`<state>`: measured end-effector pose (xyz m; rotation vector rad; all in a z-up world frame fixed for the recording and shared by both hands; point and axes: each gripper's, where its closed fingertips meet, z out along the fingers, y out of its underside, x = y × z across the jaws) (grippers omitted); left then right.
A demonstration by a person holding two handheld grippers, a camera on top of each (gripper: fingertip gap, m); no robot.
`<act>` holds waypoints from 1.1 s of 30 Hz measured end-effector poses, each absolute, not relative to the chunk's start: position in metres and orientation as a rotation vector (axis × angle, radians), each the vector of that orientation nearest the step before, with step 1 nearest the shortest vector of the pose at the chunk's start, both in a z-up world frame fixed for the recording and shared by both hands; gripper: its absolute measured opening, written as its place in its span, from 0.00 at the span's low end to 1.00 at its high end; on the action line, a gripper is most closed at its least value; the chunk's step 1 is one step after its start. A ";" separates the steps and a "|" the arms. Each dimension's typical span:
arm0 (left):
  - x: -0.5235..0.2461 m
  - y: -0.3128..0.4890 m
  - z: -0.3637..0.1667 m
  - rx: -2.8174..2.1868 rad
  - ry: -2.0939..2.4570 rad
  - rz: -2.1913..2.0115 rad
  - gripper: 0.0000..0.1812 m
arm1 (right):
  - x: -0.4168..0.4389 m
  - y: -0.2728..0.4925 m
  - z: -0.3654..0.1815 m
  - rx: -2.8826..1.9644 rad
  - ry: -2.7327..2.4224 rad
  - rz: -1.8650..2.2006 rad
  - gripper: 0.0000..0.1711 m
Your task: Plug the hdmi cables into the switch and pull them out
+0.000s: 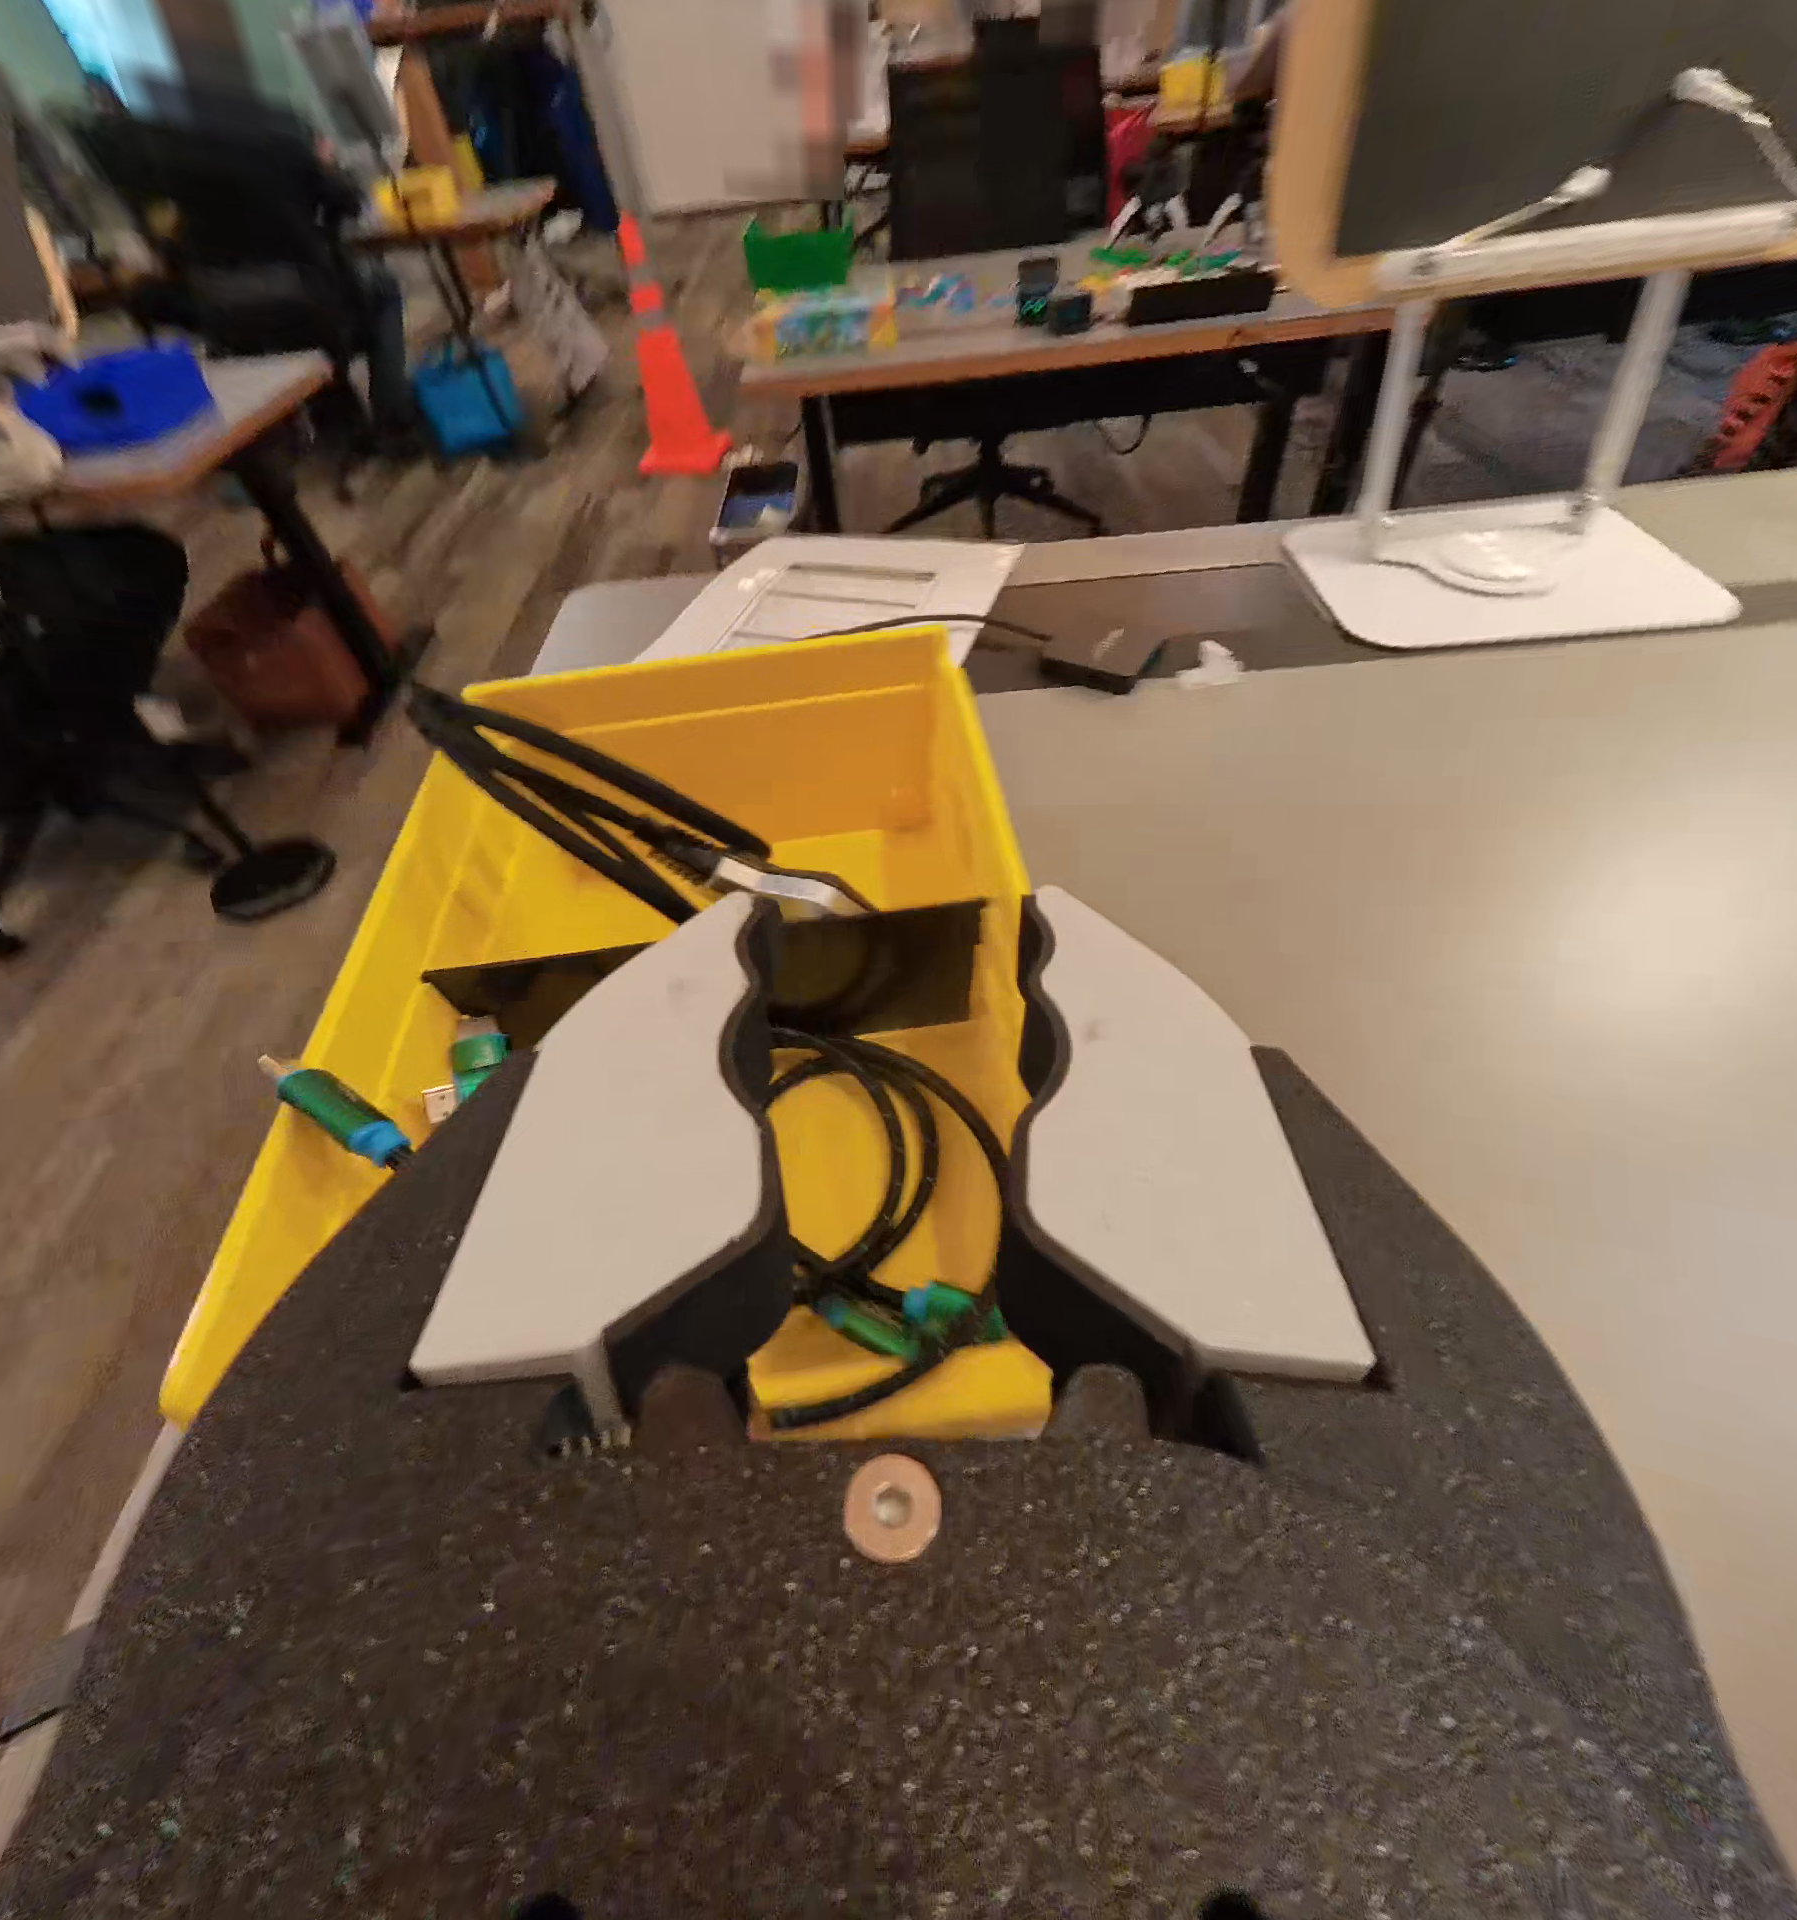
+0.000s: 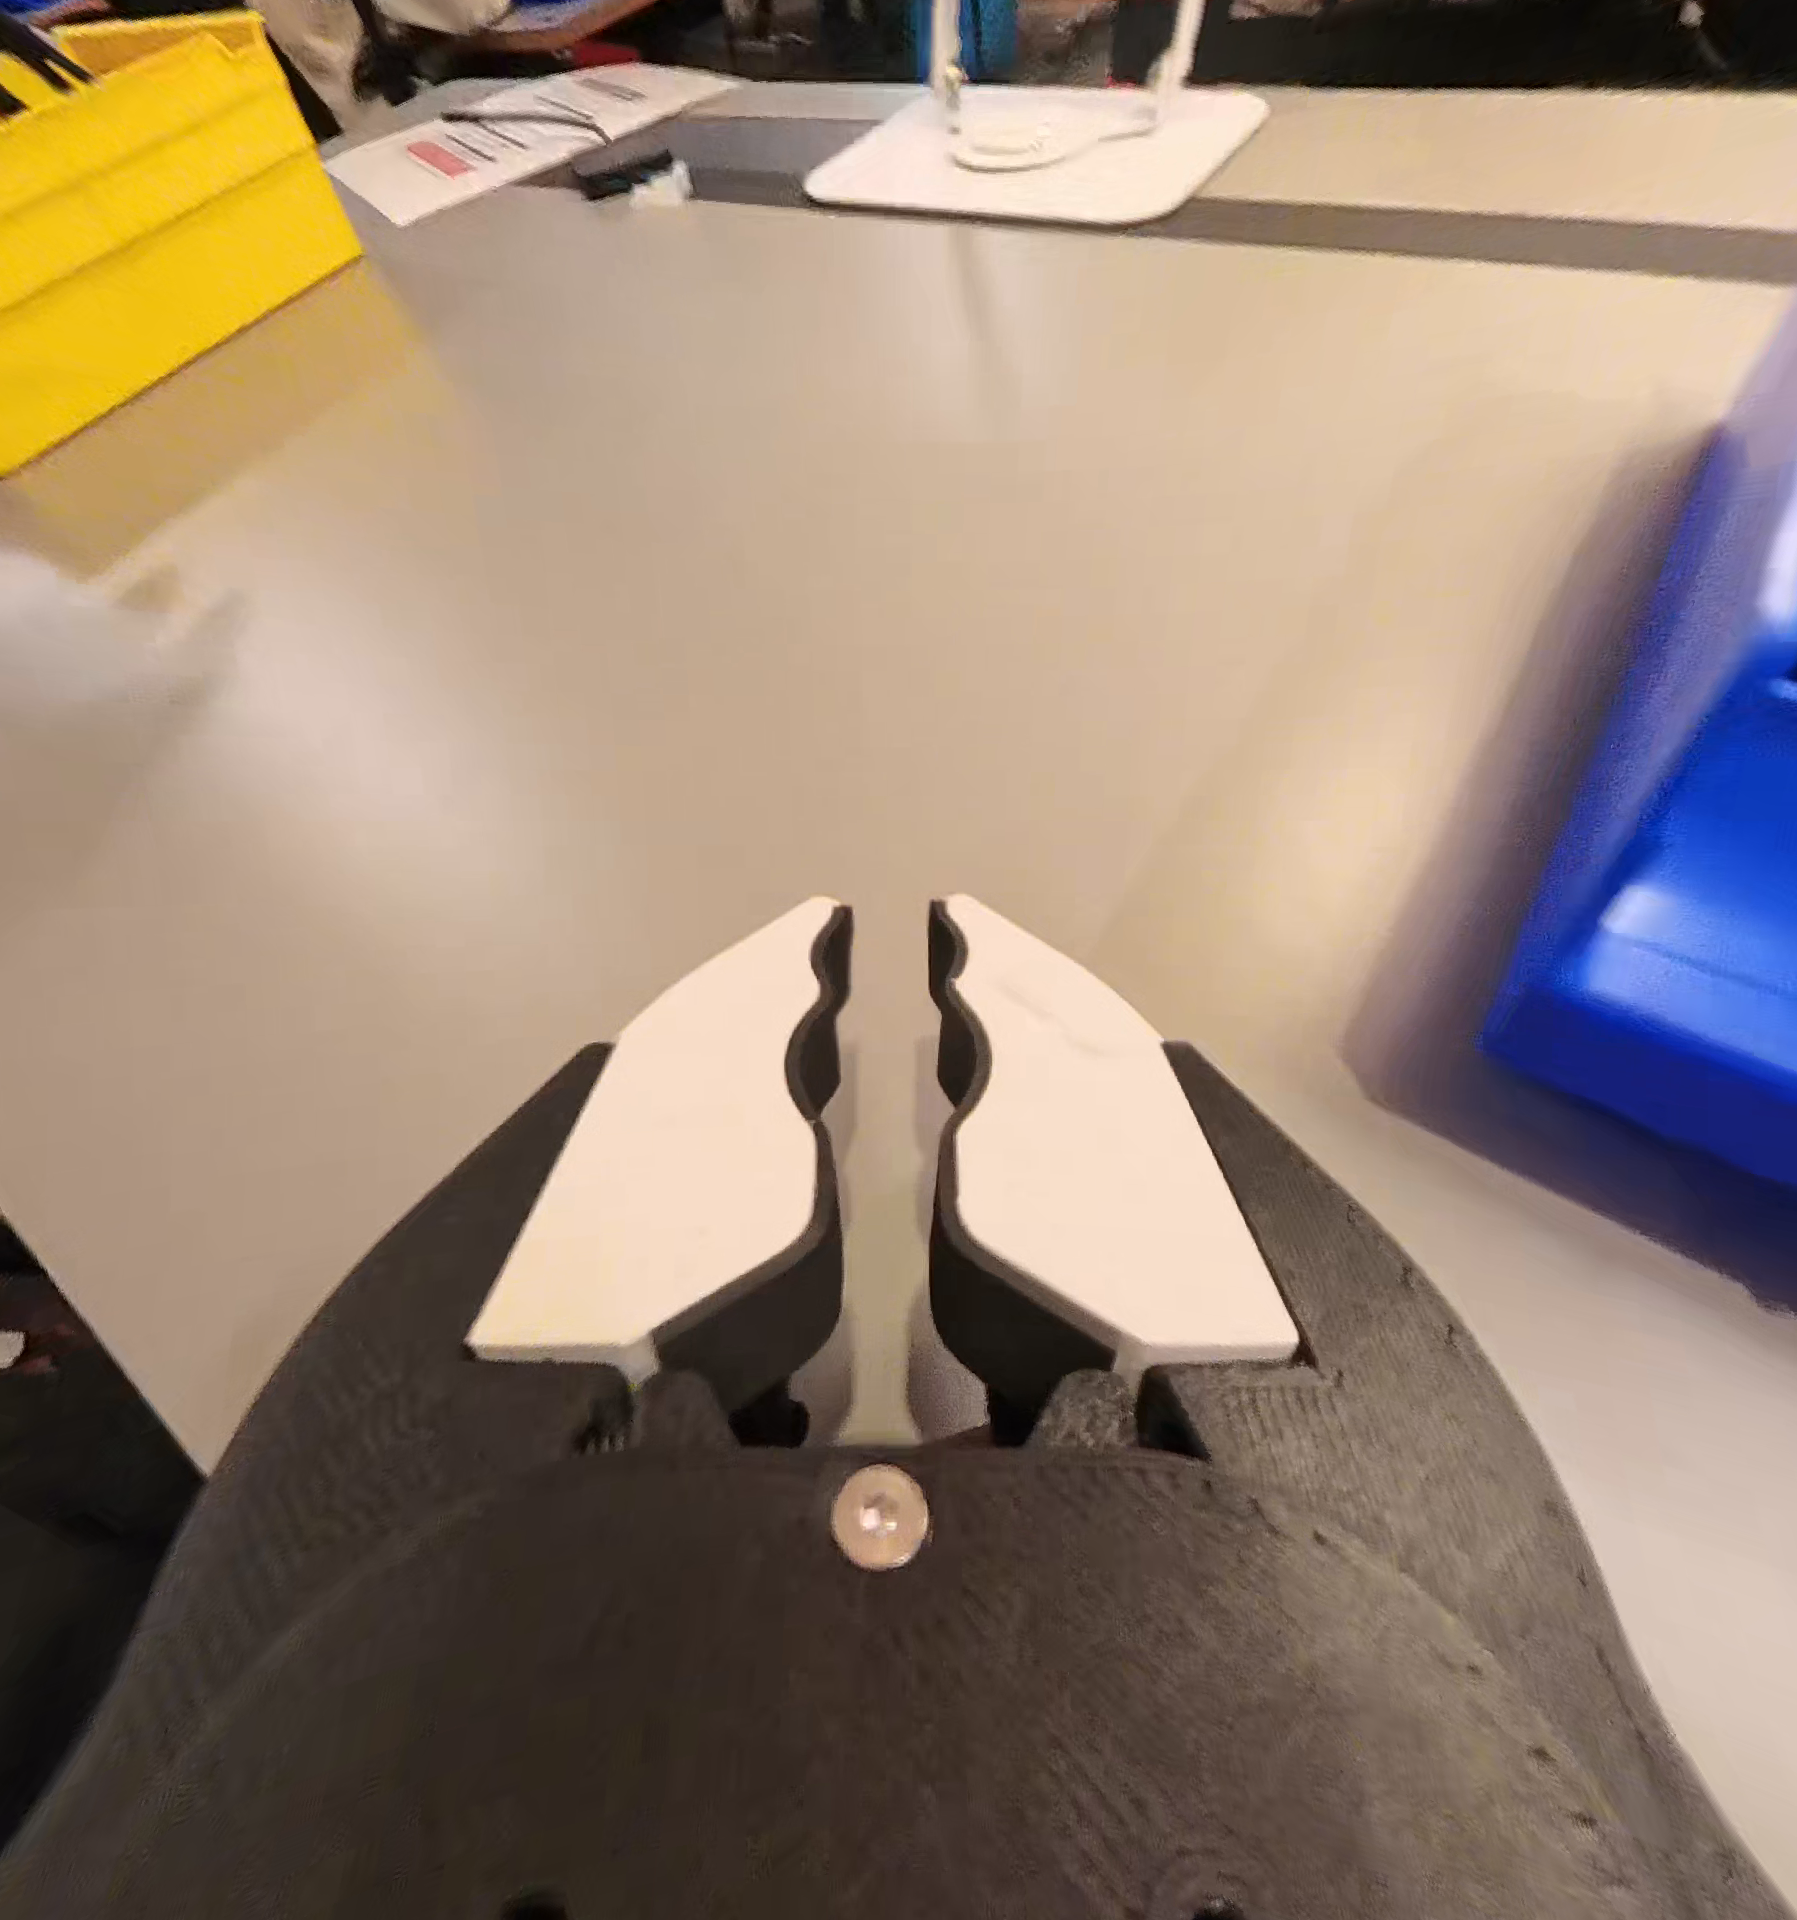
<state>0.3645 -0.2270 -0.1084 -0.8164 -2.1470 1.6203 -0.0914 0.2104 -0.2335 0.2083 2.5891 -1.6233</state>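
Note:
In the left wrist view, a yellow bin (image 1: 852, 748) holds a black switch box (image 1: 904, 966), a coiled black hdmi cable (image 1: 904, 1143) and green-and-blue plugs (image 1: 904, 1320). One green plug (image 1: 338, 1112) hangs over the bin's left rim. A silver plug (image 1: 780, 883) with black cables lies at the switch's top edge. My left gripper (image 1: 894, 914) is open and empty above the bin, with its tips on either side of the switch. My right gripper (image 2: 889, 912) hovers over bare table, empty, with a narrow gap between the jaws.
The yellow bin (image 2: 125, 229) sits at the table's far left, near the edge. A blue bin (image 2: 1704, 935) stands at the right. A white stand base (image 2: 1029, 156) and papers (image 2: 520, 135) lie at the back of the grey table (image 2: 769, 520). My right fingertips sit around 65 cm from my left ones.

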 end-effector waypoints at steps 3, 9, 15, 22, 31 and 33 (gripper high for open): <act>0.363 -0.286 -0.116 -0.637 -2.208 1.452 0.33 | -0.080 0.189 -0.237 0.163 2.558 -1.553 0.09; 0.380 -0.383 -0.159 -0.328 -2.461 1.267 0.40 | -0.076 0.166 -0.255 0.104 2.642 -1.390 0.12; 0.371 -0.408 -0.188 -0.272 -2.514 1.130 0.27 | -0.073 0.161 -0.262 0.041 2.685 -1.330 0.11; 0.348 -0.407 -0.128 -0.280 -2.259 1.334 0.08 | -0.064 0.155 -0.265 -0.085 2.742 -1.321 0.11; 0.213 -0.278 -0.011 -0.705 -1.742 1.208 0.07 | -0.064 0.104 -0.235 -0.228 2.667 -1.440 0.11; 0.164 -0.231 -0.018 -0.779 -1.638 1.036 0.07 | -0.067 0.080 -0.221 -0.282 2.668 -1.501 0.11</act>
